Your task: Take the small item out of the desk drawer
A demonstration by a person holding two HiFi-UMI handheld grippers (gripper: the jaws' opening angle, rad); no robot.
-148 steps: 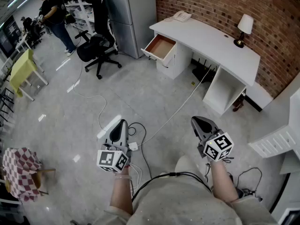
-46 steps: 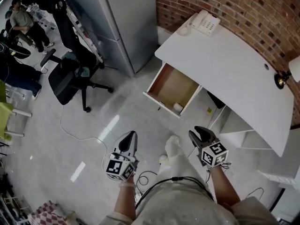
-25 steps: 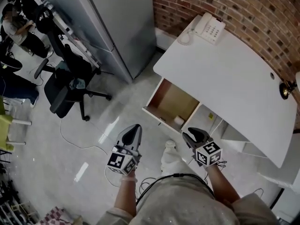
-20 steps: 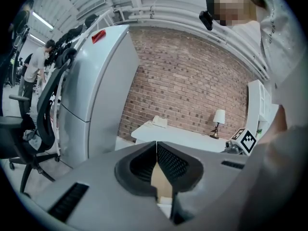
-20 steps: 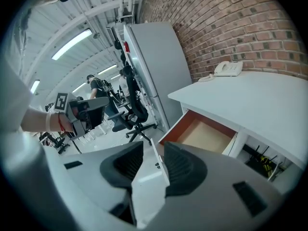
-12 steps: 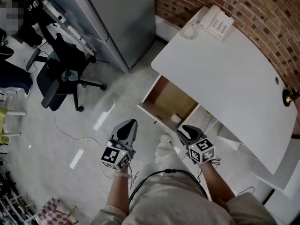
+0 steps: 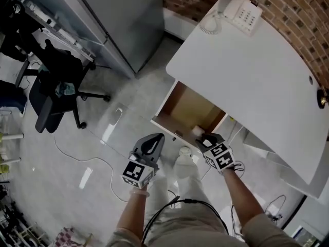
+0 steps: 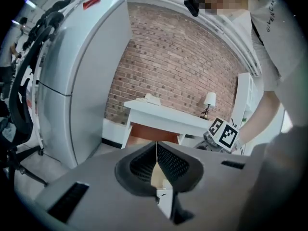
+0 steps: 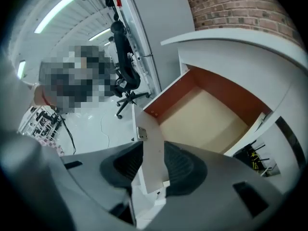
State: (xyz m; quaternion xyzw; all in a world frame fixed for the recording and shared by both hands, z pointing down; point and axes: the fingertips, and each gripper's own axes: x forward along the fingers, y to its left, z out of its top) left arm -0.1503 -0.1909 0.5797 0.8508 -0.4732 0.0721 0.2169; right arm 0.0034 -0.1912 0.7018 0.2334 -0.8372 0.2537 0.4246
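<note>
Both hands have sunk toward the drawer (image 7: 165, 106), the right gripper (image 7: 204, 137) now spread-jawed over its front edge just beside the small white item (image 7: 198, 131) in that front corner, seemingly ready to reach in; left gripper (image 7: 156, 139) pressed together, empty

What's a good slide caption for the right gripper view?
Right gripper, jaws open, over the front panel of the open desk drawer.
</note>
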